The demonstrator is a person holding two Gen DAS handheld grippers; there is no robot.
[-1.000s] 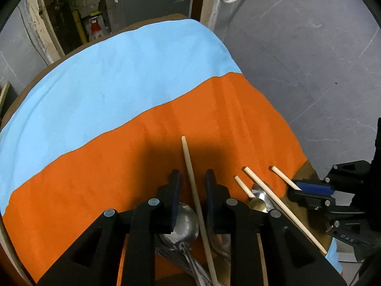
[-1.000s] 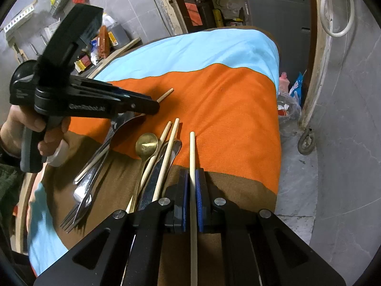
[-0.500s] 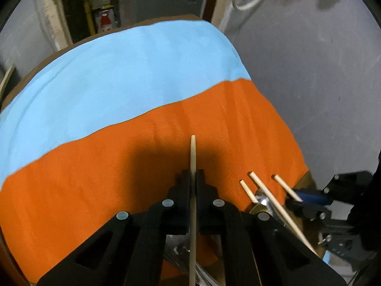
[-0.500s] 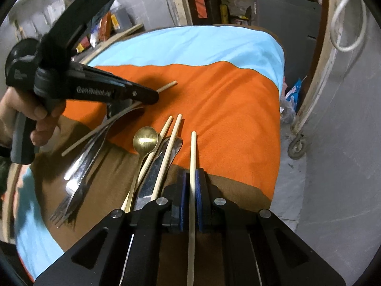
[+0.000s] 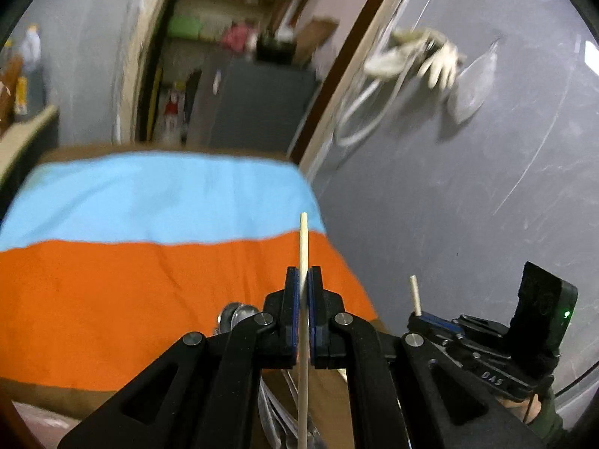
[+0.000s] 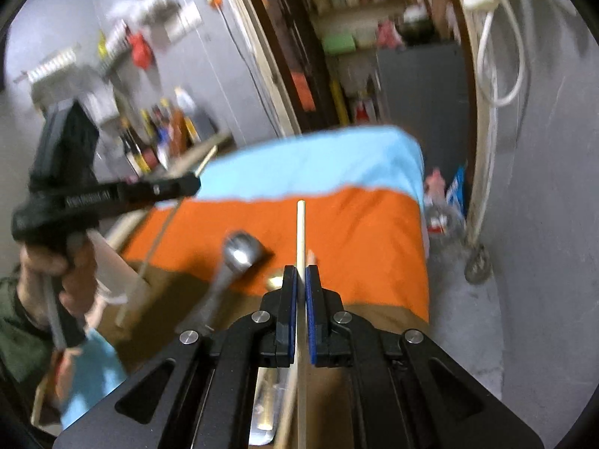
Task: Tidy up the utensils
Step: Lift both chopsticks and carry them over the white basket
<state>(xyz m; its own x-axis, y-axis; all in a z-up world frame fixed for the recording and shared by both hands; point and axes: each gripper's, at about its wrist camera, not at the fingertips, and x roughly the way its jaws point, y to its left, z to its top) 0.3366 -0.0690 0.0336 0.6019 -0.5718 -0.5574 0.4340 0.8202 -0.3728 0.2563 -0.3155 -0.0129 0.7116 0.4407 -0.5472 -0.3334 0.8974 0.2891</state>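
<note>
My left gripper (image 5: pixel 303 280) is shut on a wooden chopstick (image 5: pixel 303 239) and holds it lifted above the orange and blue cloth (image 5: pixel 149 280). My right gripper (image 6: pixel 300 278) is shut on a second wooden chopstick (image 6: pixel 300 235), also lifted. The right gripper shows at the right of the left wrist view (image 5: pixel 426 318), its chopstick tip (image 5: pixel 414 293) sticking up. The left gripper shows at the left of the right wrist view (image 6: pixel 187 185). A steel spoon (image 6: pixel 239 254) and a gold spoon (image 6: pixel 275 281) lie on the cloth below, with more cutlery partly hidden under the grippers.
The cloth-covered table (image 6: pixel 374 247) ends at the right above a grey floor (image 6: pixel 524 262). A grey cabinet (image 5: pixel 258 108) stands behind the table. Bottles and shelves (image 6: pixel 157 134) line the wall at the left. A castor wheel (image 6: pixel 477 267) stands on the floor.
Both grippers have risen and tilted up, each carrying its chopstick off the cloth. The left gripper, open around a chopstick a second ago, closed on it.
</note>
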